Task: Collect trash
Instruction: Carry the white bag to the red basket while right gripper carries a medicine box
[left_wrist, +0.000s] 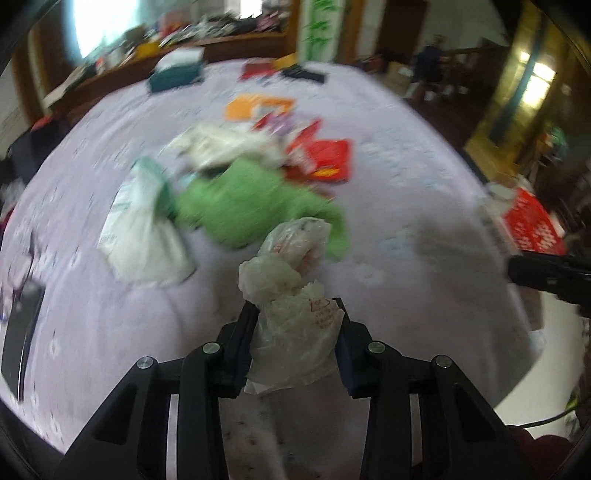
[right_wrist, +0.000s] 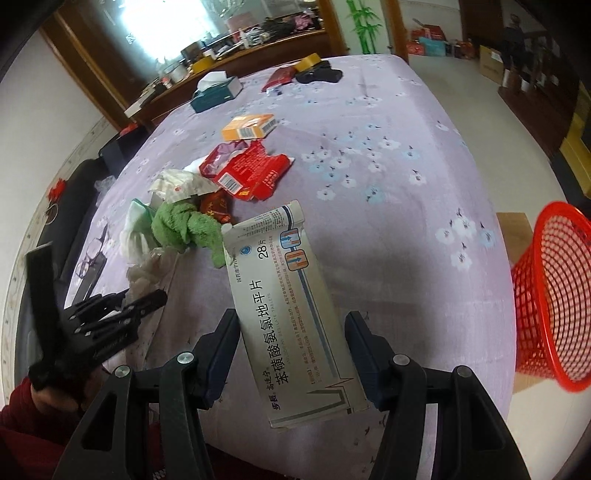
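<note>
Two grips to mind: your left tool (left_wrist: 295, 314) pinches a crumpled translucent plastic bag (left_wrist: 291, 295) whose loose end could slip, while your right tool (right_wrist: 291, 328) holds the white medicine box (right_wrist: 291, 317) short of the red mesh basket (right_wrist: 554, 295), far right.

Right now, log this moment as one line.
left hand-held gripper: shut on plastic bag | right hand-held gripper: shut on medicine box | red basket: at table edge
</note>
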